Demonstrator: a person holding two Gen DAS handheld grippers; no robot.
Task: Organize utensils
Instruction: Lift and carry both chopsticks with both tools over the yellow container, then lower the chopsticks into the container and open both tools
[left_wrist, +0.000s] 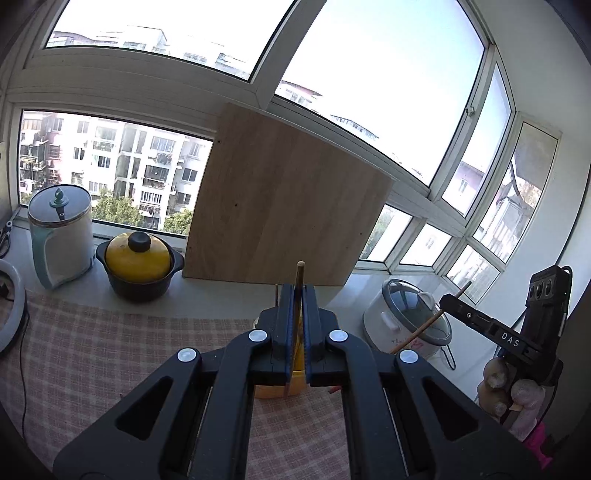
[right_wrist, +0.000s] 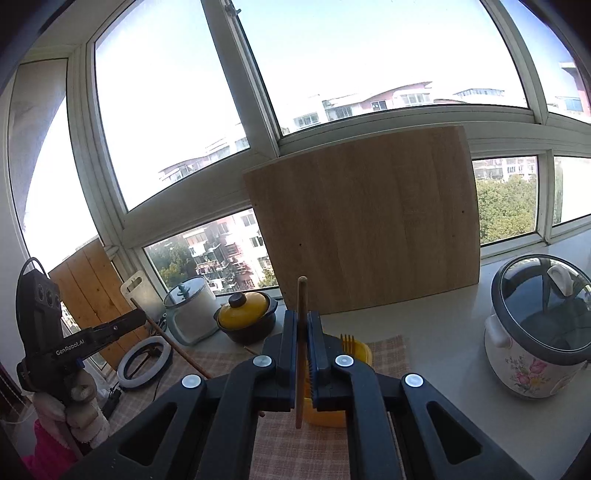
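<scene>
Standing upright between the pads of the left claw (left_wrist: 297, 295), a wooden chopstick (left_wrist: 300, 273) is clamped tight, its rounded top poking above the fingertips and its lower end hanging below them. A second wooden chopstick (right_wrist: 301, 295) is gripped the same way in the right claw (right_wrist: 303, 321), its jaws pressed together on the stick, which runs nearly upright through them. Both sticks are held up off the worktop (right_wrist: 436, 332).

Just behind and below each claw sits a yellow utensil holder (right_wrist: 356, 350) on a pink checked cloth (left_wrist: 129, 332); yellow fork tines (right_wrist: 347, 338) stick up from it in the right wrist view. What else it holds is hidden by the claws.

From the left wrist view the right claw shows at the far right, held in a hand (left_wrist: 509, 391) with its chopstick slanting across a floral rice cooker (right_wrist: 535, 332) with a glass lid. From the right wrist view the left claw shows at the far left, likewise in a hand (right_wrist: 74, 406).

Farther back, a large wooden board (left_wrist: 288, 206) leans against the window frame. To its left stand a black pot with a yellow lid (left_wrist: 138, 266) and a white lidded jar, possibly a kettle (left_wrist: 61, 236). A white ring light (right_wrist: 146, 363) lies at the cloth's left edge.
</scene>
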